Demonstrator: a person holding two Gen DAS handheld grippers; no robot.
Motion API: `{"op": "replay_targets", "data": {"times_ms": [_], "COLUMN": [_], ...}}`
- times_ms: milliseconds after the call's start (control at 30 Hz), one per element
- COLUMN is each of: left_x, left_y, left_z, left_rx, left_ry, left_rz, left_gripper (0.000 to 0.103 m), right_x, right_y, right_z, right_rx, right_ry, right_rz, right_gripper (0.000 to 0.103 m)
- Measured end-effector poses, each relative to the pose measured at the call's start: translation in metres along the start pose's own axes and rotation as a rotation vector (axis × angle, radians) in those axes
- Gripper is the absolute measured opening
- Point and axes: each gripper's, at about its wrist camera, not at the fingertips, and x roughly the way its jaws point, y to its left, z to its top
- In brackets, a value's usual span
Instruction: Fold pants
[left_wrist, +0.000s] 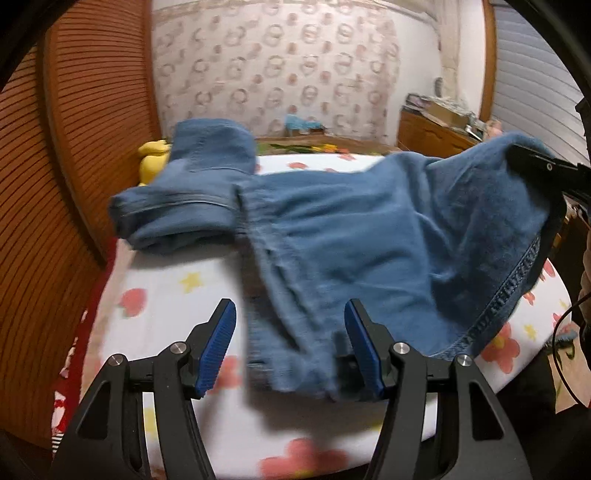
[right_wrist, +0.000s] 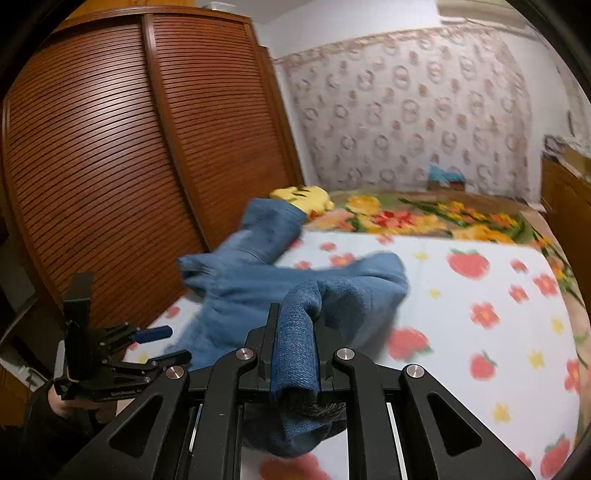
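Note:
Blue denim pants (left_wrist: 369, 229) lie spread across the bed, one end bunched toward the wardrobe. My left gripper (left_wrist: 290, 332) is open, its blue pads either side of the near edge of the pants, not closed on them. My right gripper (right_wrist: 295, 332) is shut on a fold of the pants (right_wrist: 295, 343) and holds that end lifted above the bed. The right gripper shows in the left wrist view (left_wrist: 543, 166) at the raised corner. The left gripper shows in the right wrist view (right_wrist: 155, 343), open, at the lower left.
The bed has a white sheet (right_wrist: 461, 295) with red flowers and yellow stars. A brown slatted wardrobe (right_wrist: 129, 147) stands close on the left. A yellow plush toy (right_wrist: 303, 195) and a flowered blanket (right_wrist: 424, 218) lie at the far end. A wooden cabinet (left_wrist: 432, 129) stands at the right.

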Motion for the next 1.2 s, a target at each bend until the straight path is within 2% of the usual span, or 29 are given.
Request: {"op": "replay_targets", "data": {"times_ms": [100,200,300,533,700,800,933,1000,1067,1200], "left_x": [-0.012,-0.023,-0.03,-0.04,-0.041,-0.043,-0.042,-0.037,-0.034,-0.026], "left_y": [0.015,0.027,0.038,0.054,0.056,0.05,0.041,0.034,0.028,0.015], "left_z": [0.001,0.001,0.002,0.007,0.014,0.02,0.037,0.046,0.052,0.061], "left_rx": [-0.014,-0.027,-0.038,-0.076,-0.093,-0.082,-0.069,-0.055,-0.046,-0.035], "left_ry": [-0.024,-0.043,-0.056,-0.084,-0.091,-0.107,-0.122,-0.121,-0.118,-0.106], "left_rz": [0.036,0.067,0.084,0.105,0.082,0.067,0.001,-0.019,-0.027,-0.075], "left_gripper": [0.062,0.062,0.062,0.062,0.062,0.062,0.062,0.062,0.062,0.062], "right_x": [0.018,0.033,0.041,0.066,0.088,0.092,0.094,0.086,0.078,0.055], "right_y": [0.017,0.029,0.048,0.083,0.086,0.083,0.084,0.085,0.086,0.088], "right_z": [0.008,0.012,0.013,-0.015,-0.042,-0.047,-0.045,-0.048,-0.048,-0.043], "right_rx": [-0.022,0.001,-0.029,-0.119,-0.15,-0.147,-0.145,-0.152,-0.16,-0.183], "right_ry": [0.004,0.014,0.025,0.136,0.23,0.255,0.257,0.258,0.259,0.235], "right_rz": [0.046,0.145,0.192,0.287,0.288,0.279,0.279,0.263,0.244,0.206], "right_gripper": [0.012,0.012,0.012,0.012,0.012,0.013,0.016,0.02,0.031,0.041]}}
